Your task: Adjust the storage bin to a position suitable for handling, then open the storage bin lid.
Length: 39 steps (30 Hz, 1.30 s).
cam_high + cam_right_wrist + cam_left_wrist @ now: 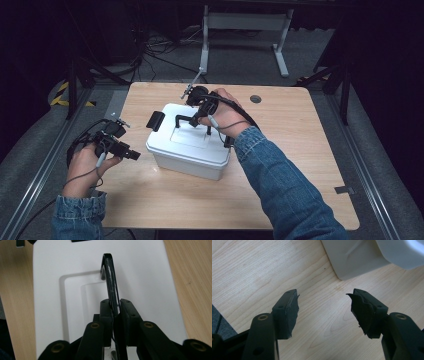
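A white lidded box [187, 150] sits mid-table, with a black carry handle [187, 118] standing up over its lid. My right gripper [202, 116] reaches in from the far side and is shut on that handle [111, 282]; the handle's thin bar runs between the two pads [106, 310] in the right gripper view. The white lid [140, 272] lies beneath it. My left gripper [131, 154] hovers over the table left of the box, open with nothing between its pads [290, 307]. The box's lower corner [354, 260] appears ahead of it in the left gripper view.
A black latch [155, 120] sticks out at the box's left end. The wooden table [295, 150] has a round cable hole [255, 99] at the far right. Beyond the table stand a white metal frame [245, 30] and floor cables.
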Each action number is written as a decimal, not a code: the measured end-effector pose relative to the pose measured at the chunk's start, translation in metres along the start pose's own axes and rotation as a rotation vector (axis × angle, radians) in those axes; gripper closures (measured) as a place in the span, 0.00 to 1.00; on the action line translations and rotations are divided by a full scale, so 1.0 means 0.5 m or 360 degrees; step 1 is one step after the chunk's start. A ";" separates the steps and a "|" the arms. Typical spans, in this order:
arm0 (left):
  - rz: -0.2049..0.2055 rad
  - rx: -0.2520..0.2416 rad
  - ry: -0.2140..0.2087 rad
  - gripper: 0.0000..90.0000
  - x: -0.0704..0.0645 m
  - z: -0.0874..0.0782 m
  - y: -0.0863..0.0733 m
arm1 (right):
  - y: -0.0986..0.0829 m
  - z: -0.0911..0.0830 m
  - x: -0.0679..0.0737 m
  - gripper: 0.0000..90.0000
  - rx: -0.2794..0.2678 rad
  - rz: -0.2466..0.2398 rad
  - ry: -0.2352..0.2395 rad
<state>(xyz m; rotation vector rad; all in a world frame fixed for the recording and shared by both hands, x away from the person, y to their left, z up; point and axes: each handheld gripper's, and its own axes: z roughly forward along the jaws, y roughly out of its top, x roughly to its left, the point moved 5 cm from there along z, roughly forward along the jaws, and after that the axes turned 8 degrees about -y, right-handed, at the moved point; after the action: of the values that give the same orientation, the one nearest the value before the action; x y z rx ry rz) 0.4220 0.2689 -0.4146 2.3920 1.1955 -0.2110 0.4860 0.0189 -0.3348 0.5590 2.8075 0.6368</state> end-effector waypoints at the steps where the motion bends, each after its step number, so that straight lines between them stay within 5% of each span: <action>1: -0.0002 0.0000 -0.0002 0.44 0.000 0.000 0.001 | 0.000 0.000 0.003 0.91 0.0000 -0.0011 0.0006; 23: 0.0006 -0.0024 -0.0025 0.43 0.001 -0.002 0.007 | -0.001 -0.009 0.004 0.93 -0.0024 -0.0064 0.0059; 39: -0.0003 -0.0055 -0.0039 0.43 0.004 -0.008 0.005 | 0.016 -0.086 0.005 0.94 -0.0116 -0.0078 0.0024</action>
<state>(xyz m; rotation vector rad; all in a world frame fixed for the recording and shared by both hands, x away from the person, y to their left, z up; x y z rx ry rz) 0.4246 0.2707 -0.4111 2.3520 1.1808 -0.2176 0.4740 0.0108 -0.2936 0.4723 2.7897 0.7327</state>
